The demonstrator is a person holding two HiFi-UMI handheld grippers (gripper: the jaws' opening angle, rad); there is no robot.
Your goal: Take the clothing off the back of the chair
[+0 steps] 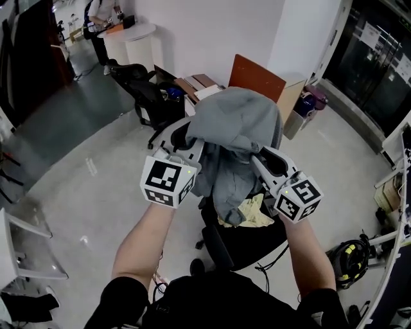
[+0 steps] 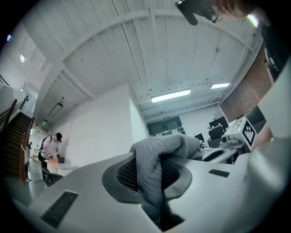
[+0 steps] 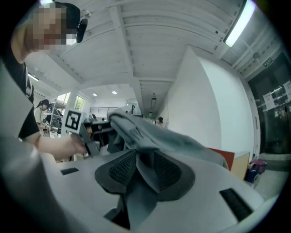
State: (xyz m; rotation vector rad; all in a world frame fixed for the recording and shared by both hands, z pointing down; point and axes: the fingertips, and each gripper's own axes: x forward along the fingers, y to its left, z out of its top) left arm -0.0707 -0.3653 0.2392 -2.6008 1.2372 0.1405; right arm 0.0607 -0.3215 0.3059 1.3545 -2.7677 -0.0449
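A grey hooded garment (image 1: 234,119) hangs over the back of a black office chair (image 1: 241,247). My left gripper (image 1: 190,145) reaches its left shoulder. In the left gripper view the jaws (image 2: 152,179) are shut on a thick fold of the grey cloth (image 2: 157,154). My right gripper (image 1: 260,156) is at the garment's right side. In the right gripper view a thin fold of the cloth (image 3: 145,136) runs between the jaws (image 3: 145,177), but the pads stand apart from it. The chair back is hidden under the cloth.
A pale yellow cloth (image 1: 252,212) lies on the chair's seat. Behind stand another black chair (image 1: 144,93), a low desk (image 1: 196,87) and an orange board (image 1: 257,77). A person (image 1: 101,19) works at a white round table far left. A black and yellow helmet (image 1: 350,260) lies at right.
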